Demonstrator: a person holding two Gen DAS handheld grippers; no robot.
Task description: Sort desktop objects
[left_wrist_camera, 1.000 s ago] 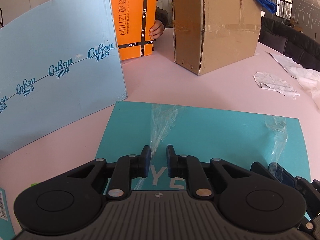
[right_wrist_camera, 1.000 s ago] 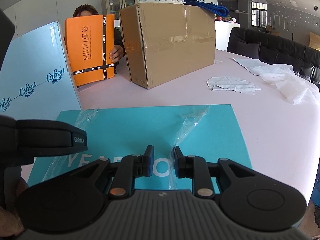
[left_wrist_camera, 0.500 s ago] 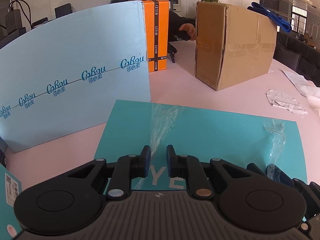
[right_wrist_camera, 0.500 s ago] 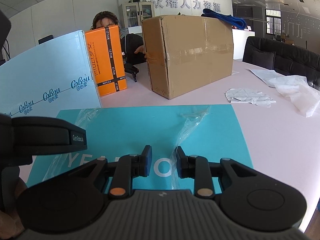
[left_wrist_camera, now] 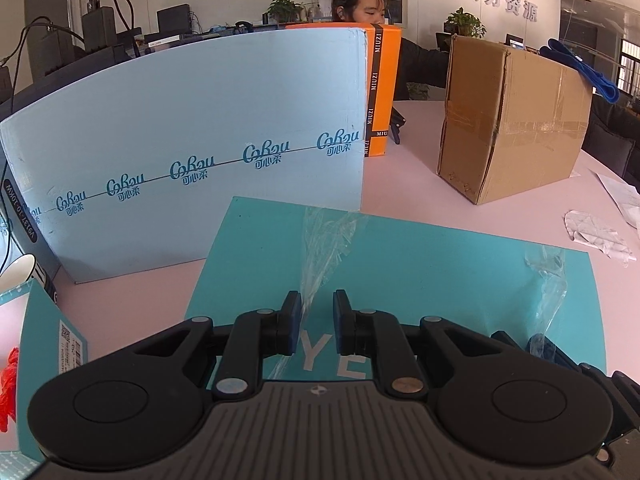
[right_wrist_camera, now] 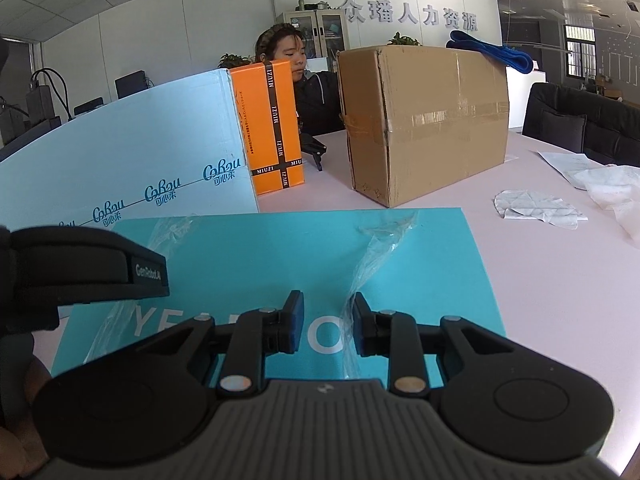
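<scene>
A flat teal box (left_wrist_camera: 420,276) with white letters lies on the pink table, with crumpled clear plastic film (left_wrist_camera: 324,248) on it. It also shows in the right wrist view (right_wrist_camera: 304,256), with film (right_wrist_camera: 376,248). My left gripper (left_wrist_camera: 316,322) hovers over the box's near edge, jaws slightly apart with a strand of film between them, not clamped. My right gripper (right_wrist_camera: 328,326) hovers beside it, jaws apart, film by its right finger. The left gripper's body (right_wrist_camera: 80,268) shows at the right wrist view's left.
A tall light-blue box (left_wrist_camera: 192,152) stands at the left. An orange box (left_wrist_camera: 382,88) and a brown carton (left_wrist_camera: 512,120) stand behind, with a person behind them. Crumpled white paper (right_wrist_camera: 536,206) lies at the right. A paper cup (left_wrist_camera: 16,272) and teal carton (left_wrist_camera: 36,360) are at near left.
Both views have tilted up and shifted, showing more of the room. The person turned the orange box edge-on and let go of it. Both grippers' jaws have opened a little.
</scene>
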